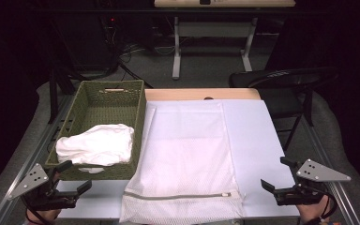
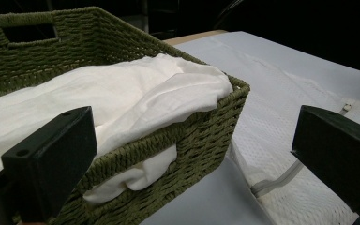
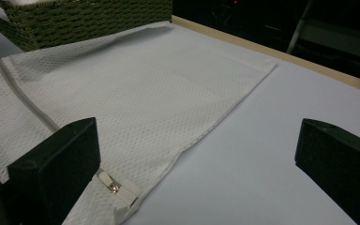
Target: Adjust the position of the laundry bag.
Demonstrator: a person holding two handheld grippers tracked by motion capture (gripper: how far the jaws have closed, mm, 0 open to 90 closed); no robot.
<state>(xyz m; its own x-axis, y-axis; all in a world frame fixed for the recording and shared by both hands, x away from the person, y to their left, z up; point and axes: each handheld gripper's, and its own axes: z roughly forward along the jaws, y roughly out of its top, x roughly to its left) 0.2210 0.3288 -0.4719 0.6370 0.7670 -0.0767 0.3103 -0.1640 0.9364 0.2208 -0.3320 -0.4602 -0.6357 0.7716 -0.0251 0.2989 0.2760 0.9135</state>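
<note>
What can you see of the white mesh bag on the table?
The mesh bag is white, netted fabric, lying flat and looking empty on the table. A grey zipper runs along its near edge, closed, with the pull at its right end. Its left edge lies against the green woven basket. Neither pair of tongs touches it.

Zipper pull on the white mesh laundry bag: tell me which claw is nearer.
Right. The right claw sits just right of the zipper pull; the left claw is across the bag, by the green woven basket.

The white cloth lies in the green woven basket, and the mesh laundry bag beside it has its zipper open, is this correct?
Not quite. The zipper of the mesh laundry bag is closed, as the high view shows. The white cloth does lie in the green woven basket.
</note>
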